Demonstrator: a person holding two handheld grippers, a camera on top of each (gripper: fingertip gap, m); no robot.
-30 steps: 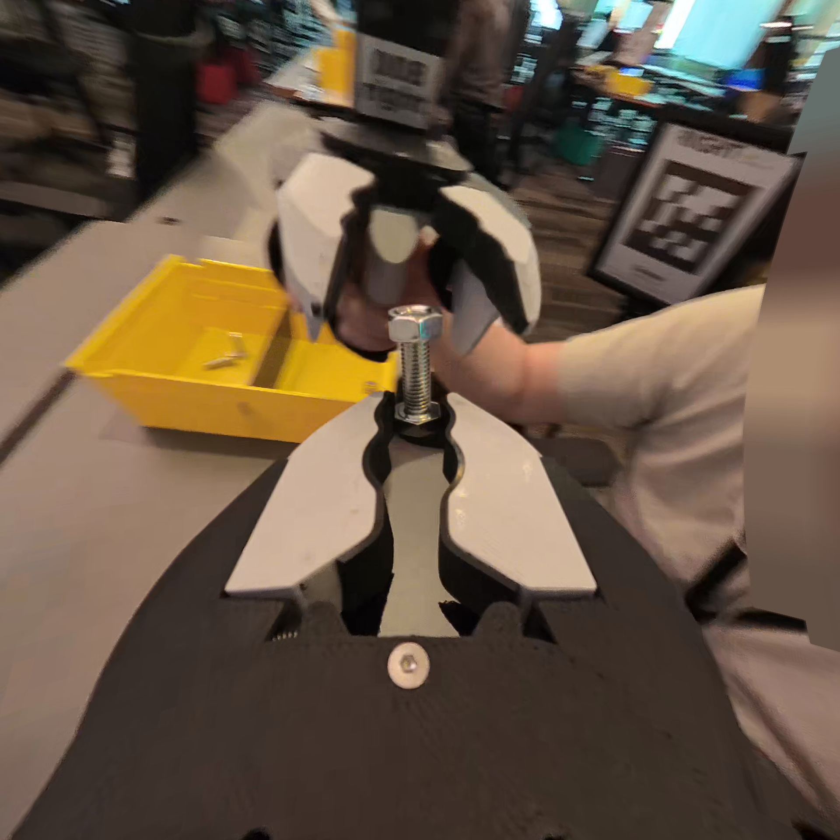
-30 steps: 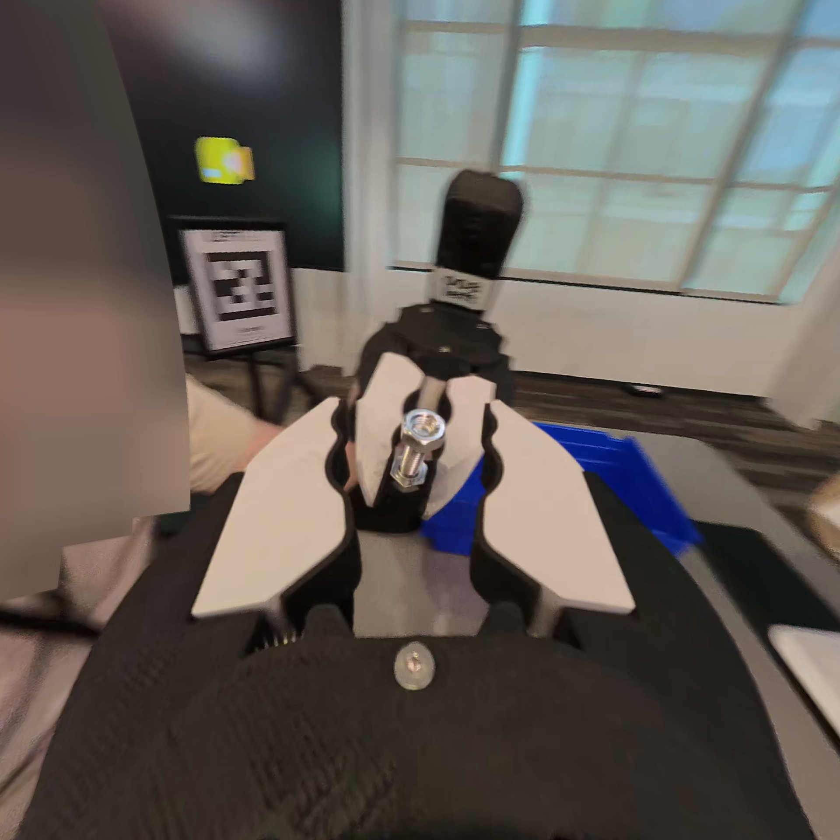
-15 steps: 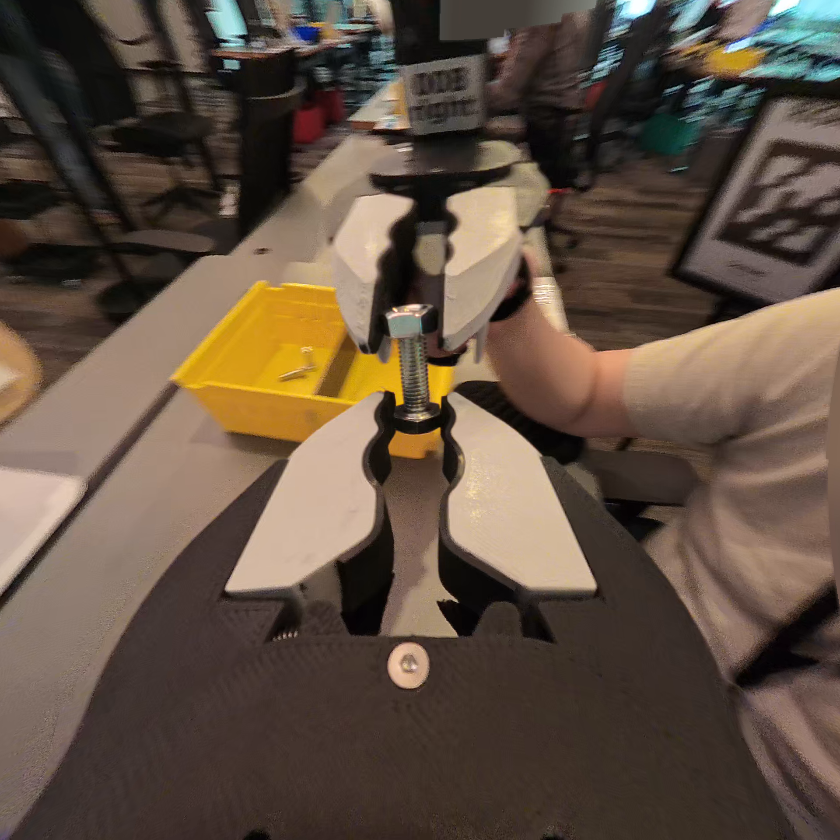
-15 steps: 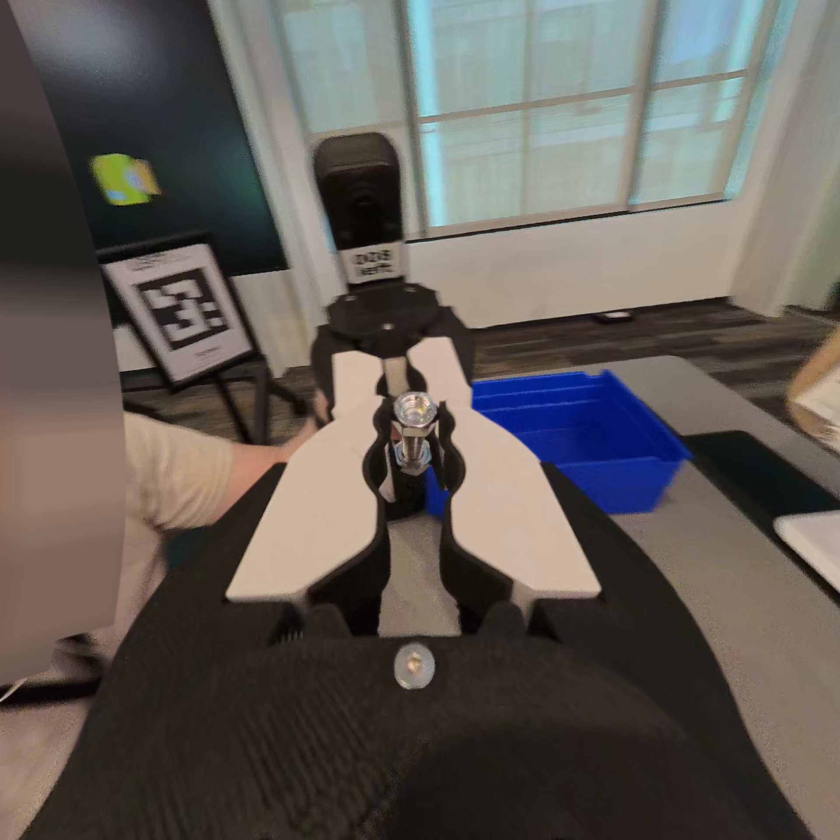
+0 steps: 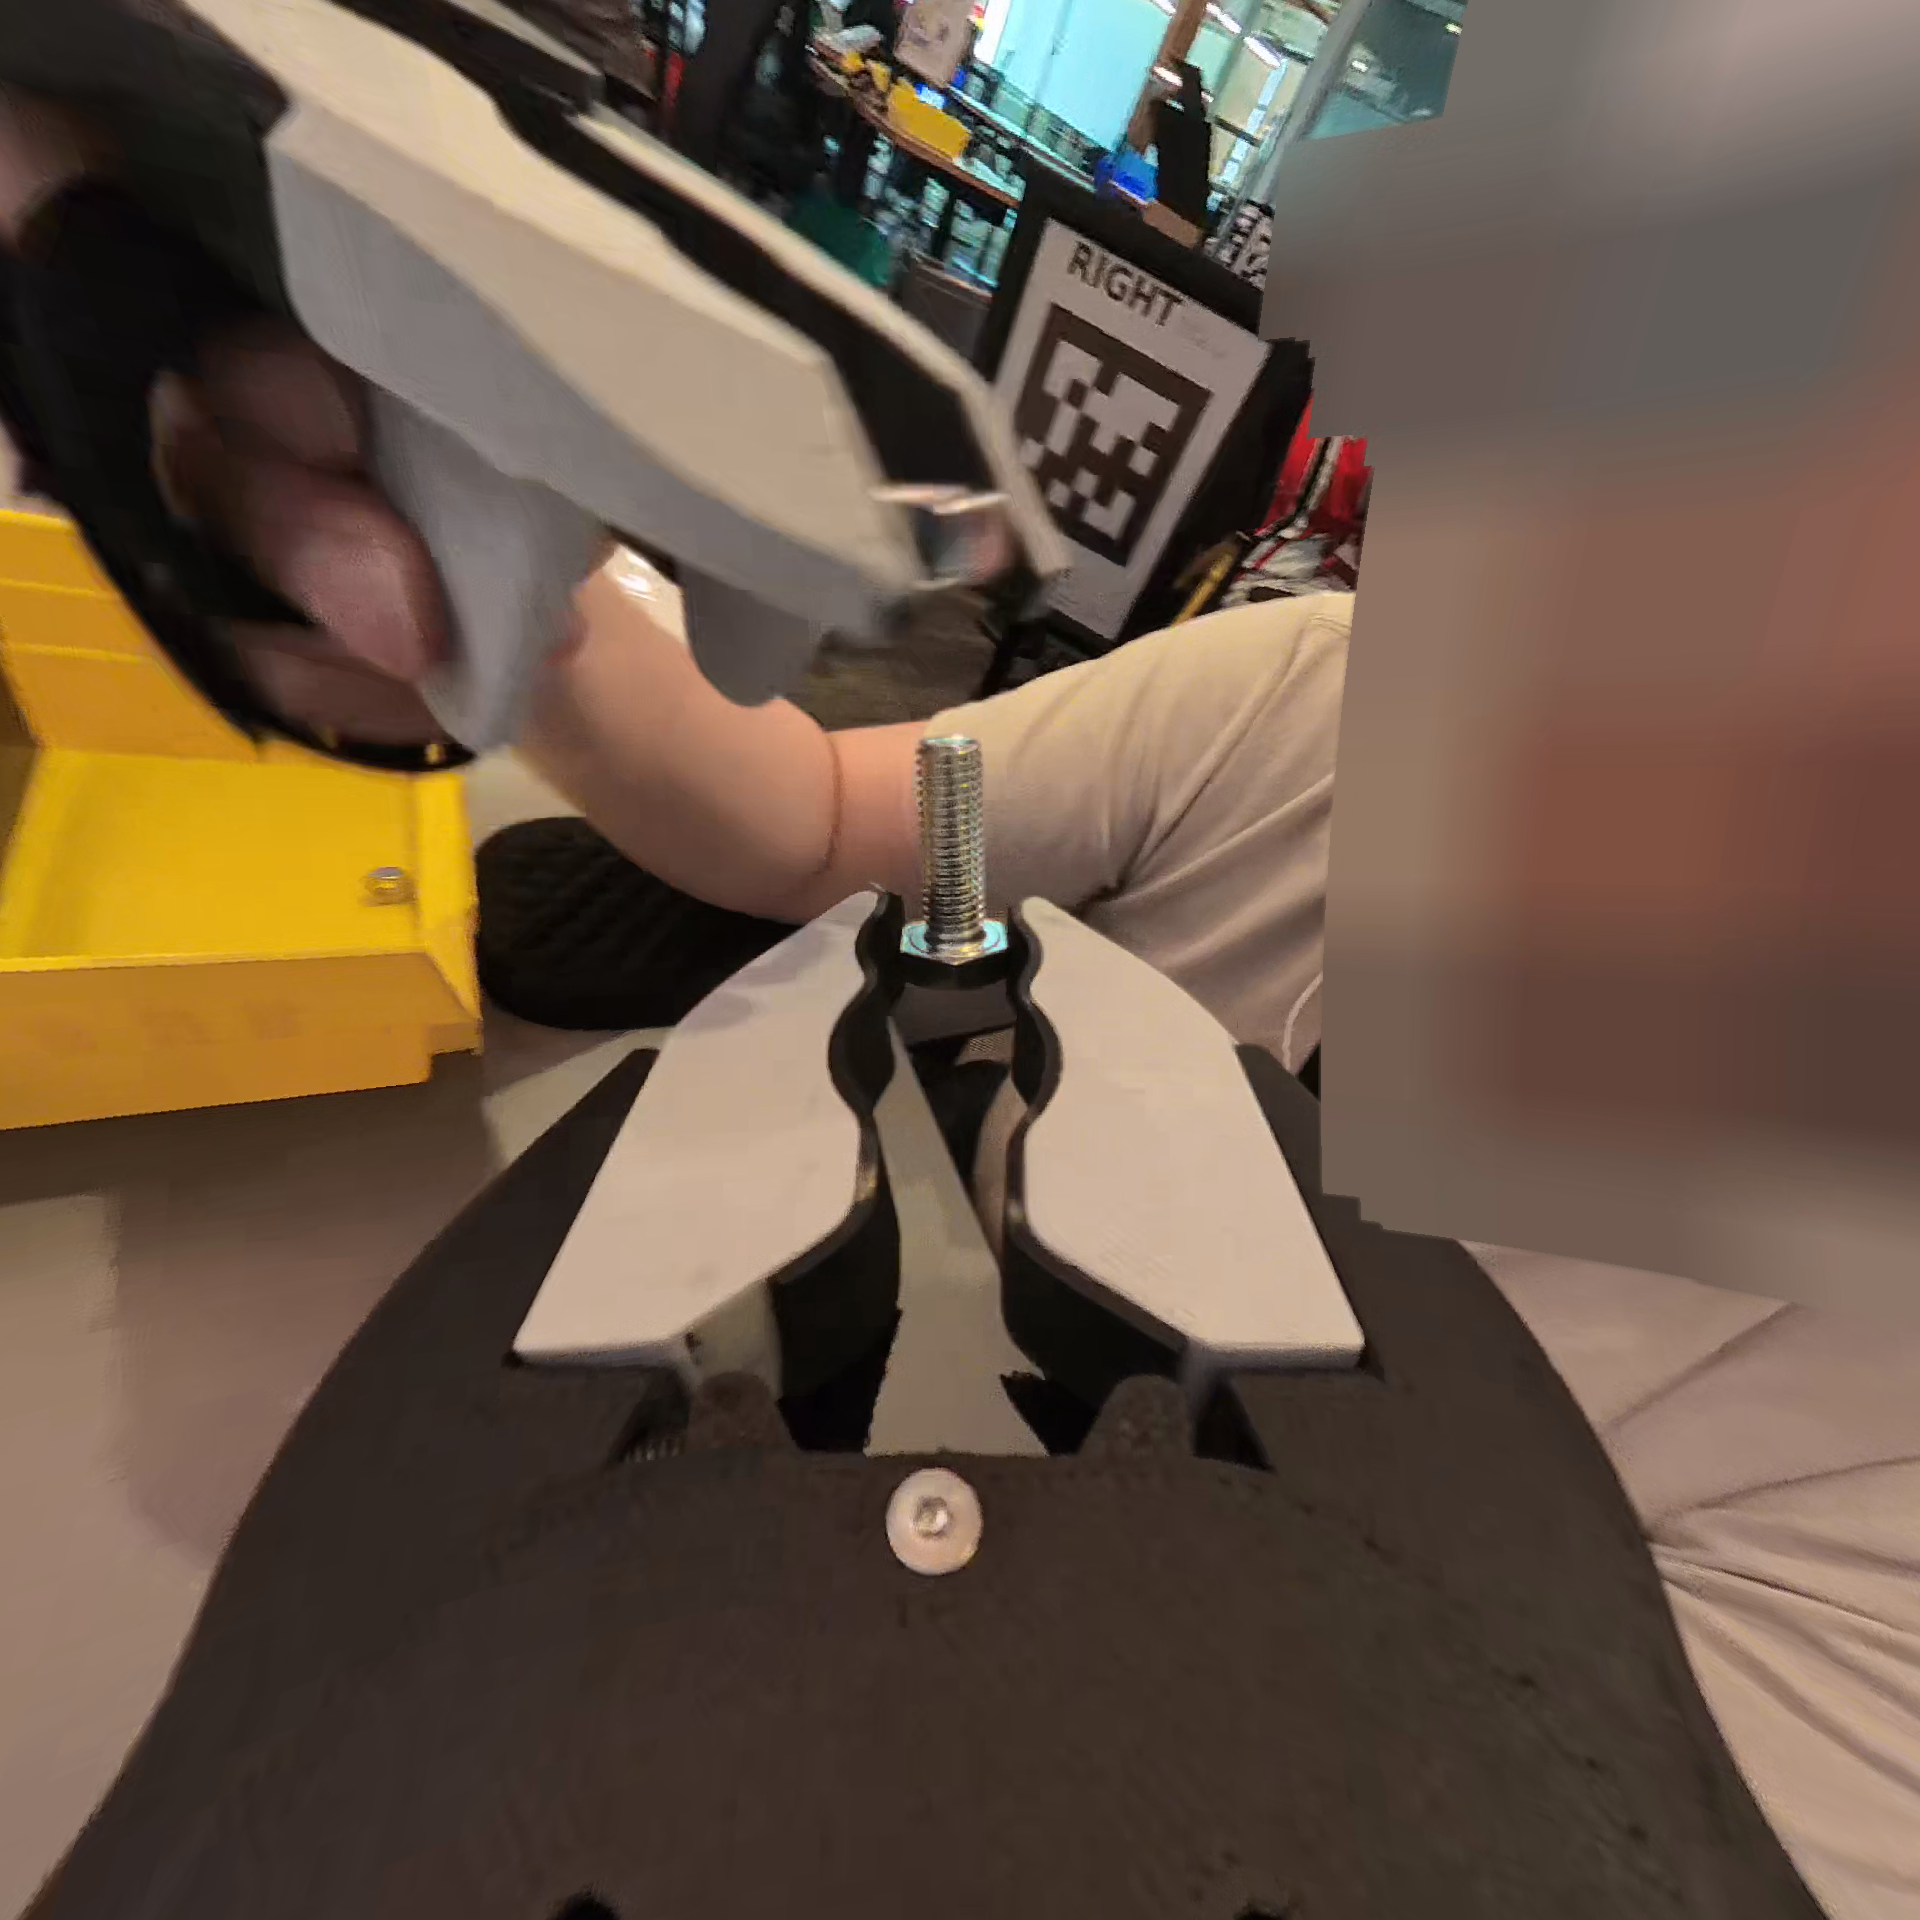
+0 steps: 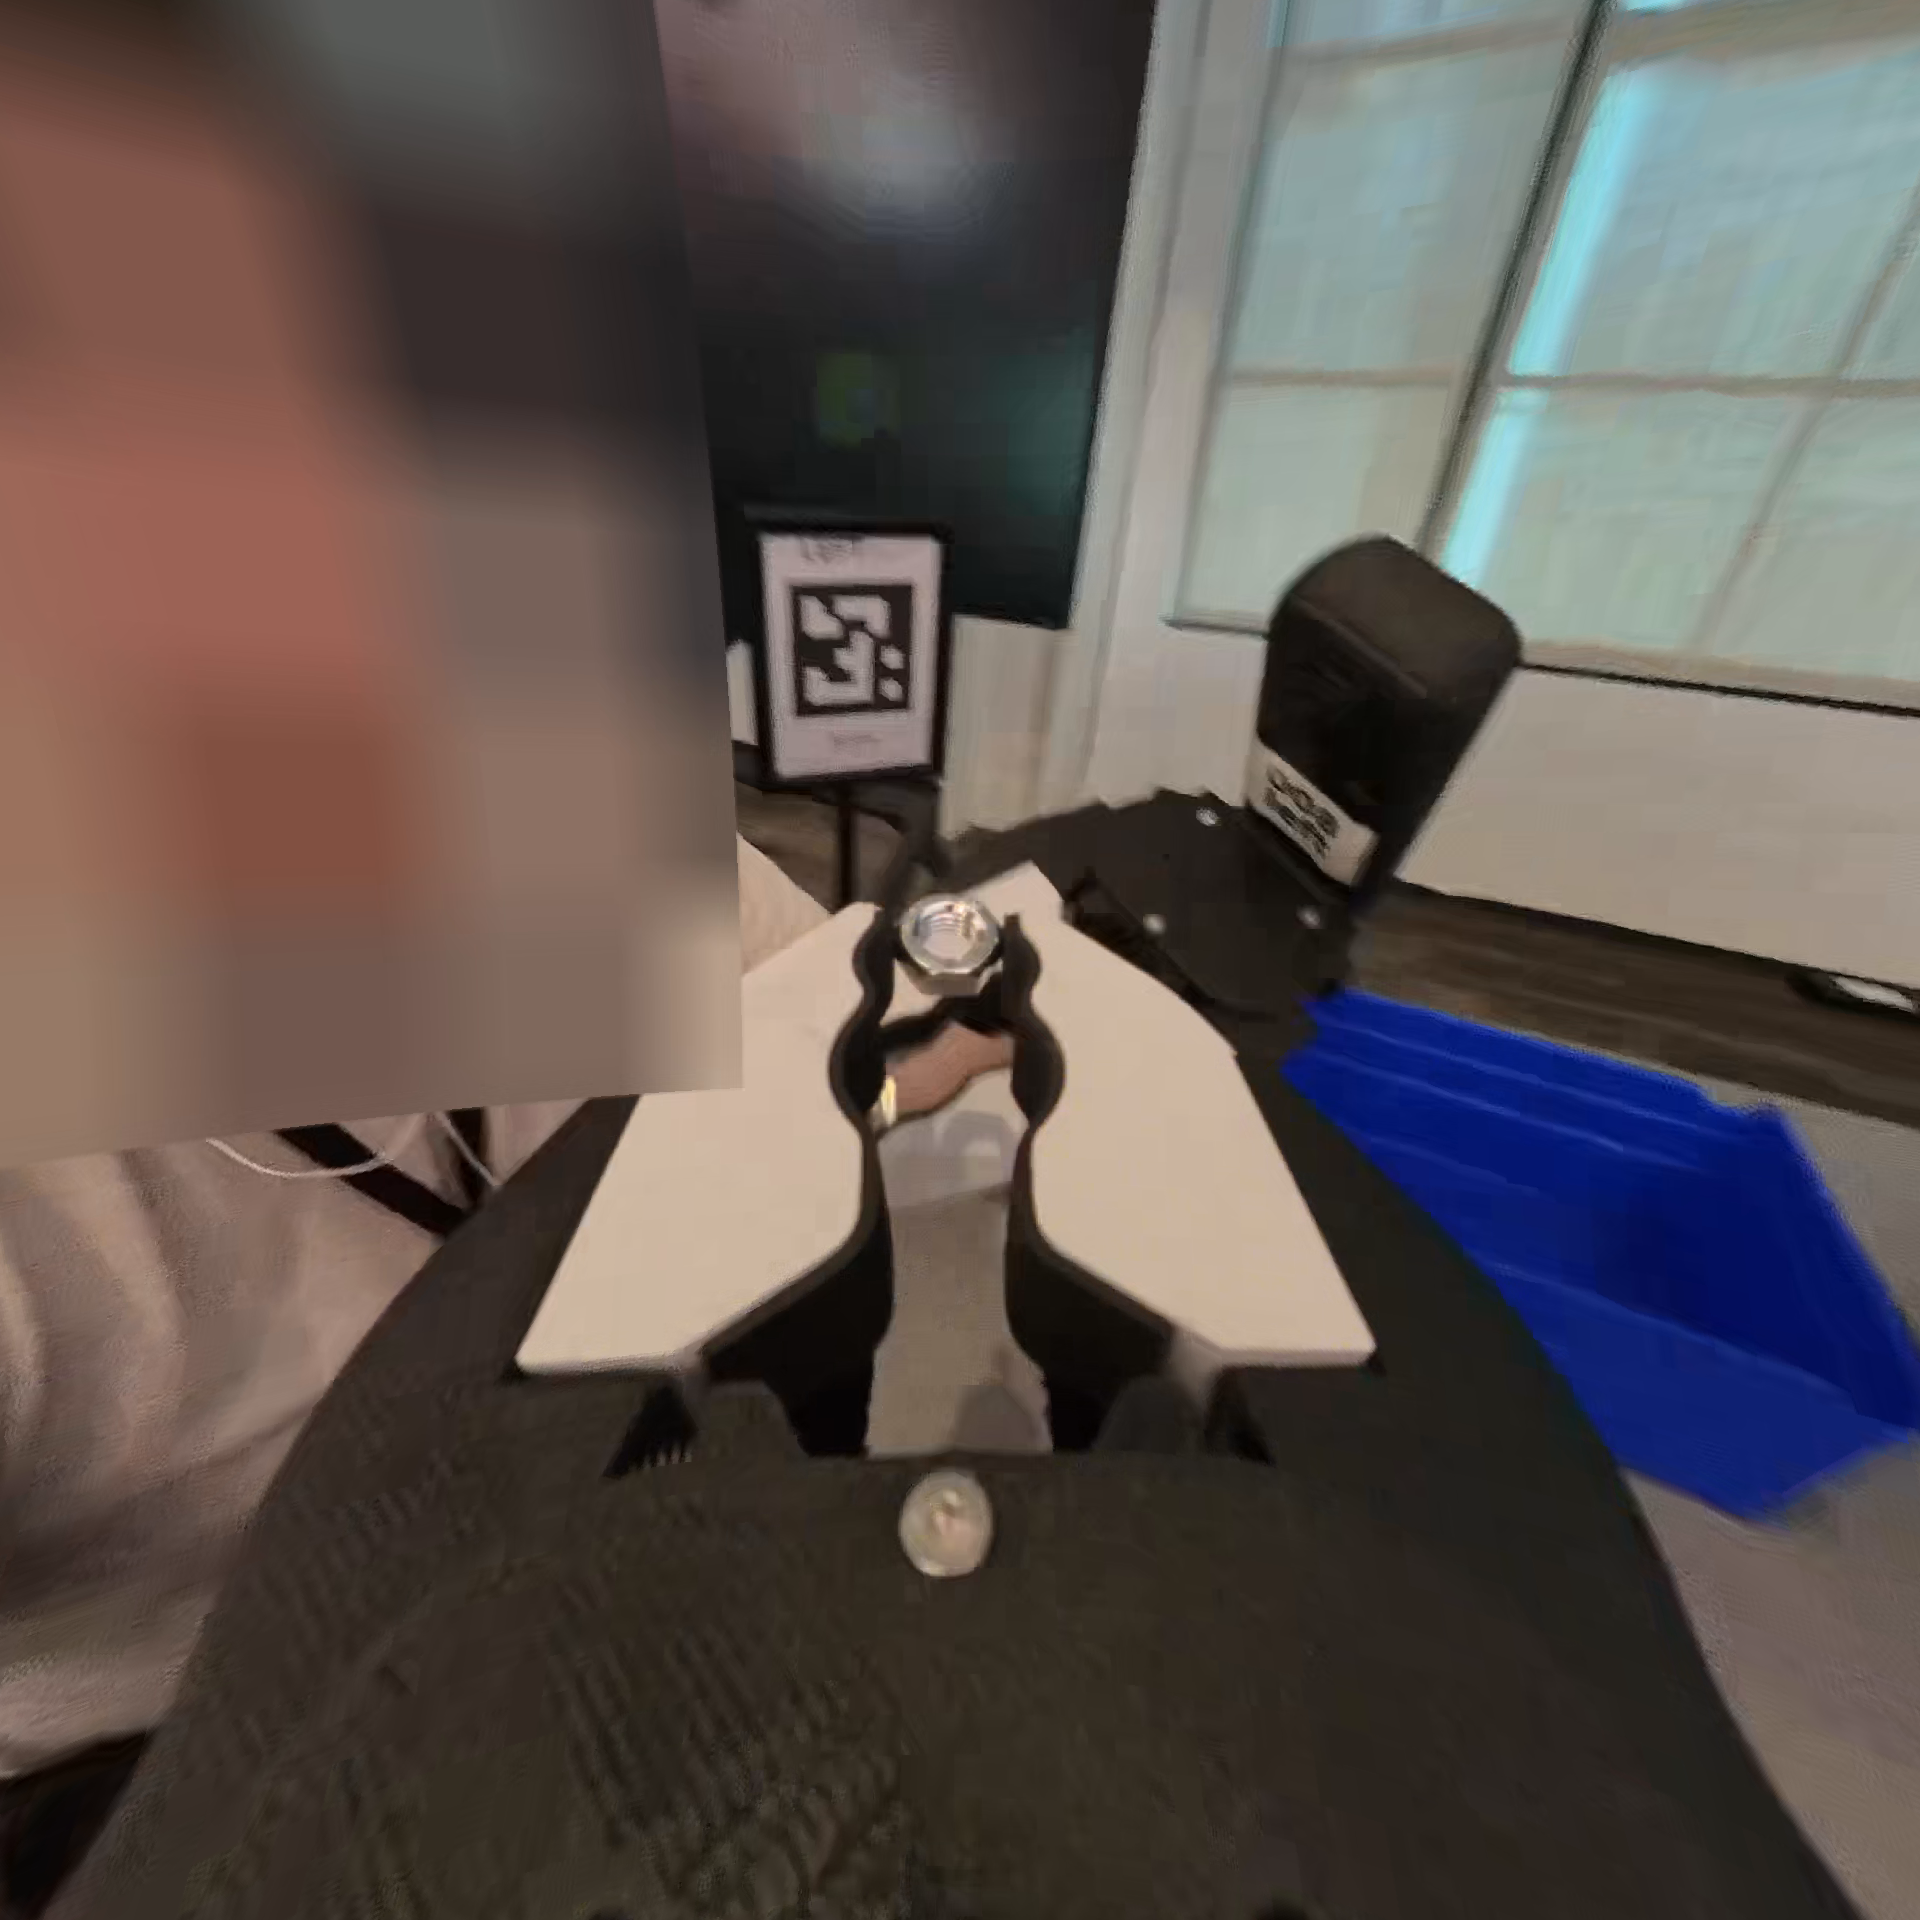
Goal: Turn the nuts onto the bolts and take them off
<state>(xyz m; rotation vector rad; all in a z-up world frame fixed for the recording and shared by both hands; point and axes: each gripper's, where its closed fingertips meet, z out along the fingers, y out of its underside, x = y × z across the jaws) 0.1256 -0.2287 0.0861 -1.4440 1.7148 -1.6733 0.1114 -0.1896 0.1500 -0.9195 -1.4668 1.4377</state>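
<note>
My left gripper (image 5: 951, 925) is shut on the hex head of a silver bolt (image 5: 948, 821). The bolt stands upright, and its threaded shaft is bare to the tip. My right gripper (image 6: 948, 951) is shut on a silver hex nut (image 6: 948, 935) with its threaded hole facing the camera. In the left wrist view the right gripper (image 5: 966, 530) is above and left of the bolt and well clear of it, with the nut (image 5: 940, 514) blurred at its tips. The left gripper's black body (image 6: 1195, 873) shows behind the nut in the right wrist view.
A yellow bin (image 5: 208, 935) stands on the grey table (image 5: 208, 1299) to the left, with a small metal part (image 5: 384, 885) inside. A blue bin (image 6: 1558, 1195) stands to the right. A person's arm (image 5: 748, 790) and torso are close by. Framed marker boards (image 5: 1112, 436) (image 6: 852, 655) stand behind. Left tips to right tips: about 7 cm.
The right gripper closed on the nut at the bolt's tip, then lifted up and away with the nut. The bolt's shaft is now bare and still held by the left gripper.
</note>
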